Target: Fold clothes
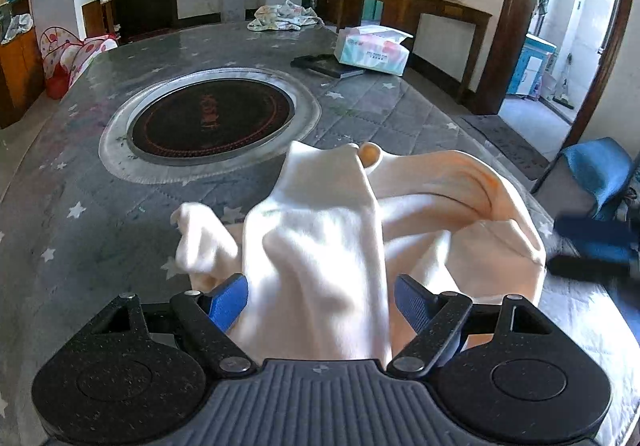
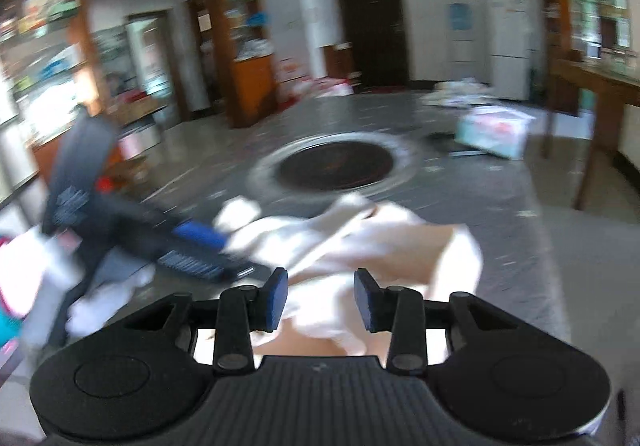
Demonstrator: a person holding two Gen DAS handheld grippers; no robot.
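Observation:
A cream-white garment (image 1: 320, 230) lies crumpled on the near part of the grey star-patterned table (image 1: 100, 205), with a fold rising in the middle. My left gripper (image 1: 320, 302) is wide open, its blue fingers (image 1: 228, 302) on either side of the near edge of the cloth. The right gripper (image 1: 592, 250) shows blurred at the right edge, beside the garment. In the blurred right wrist view, my right gripper (image 2: 322, 300) is open over the garment (image 2: 360, 242), with cloth between its pads (image 2: 276, 300). The left gripper (image 2: 192, 242) reaches the cloth from the left.
A round black hob (image 1: 212, 121) with a metal ring is set in the table's middle. Beyond it lie a tissue pack (image 1: 372, 49), a flat black item (image 1: 326, 63) and a pile of patterned clothes (image 1: 284, 17). A blue chair (image 1: 600, 173) stands at the right.

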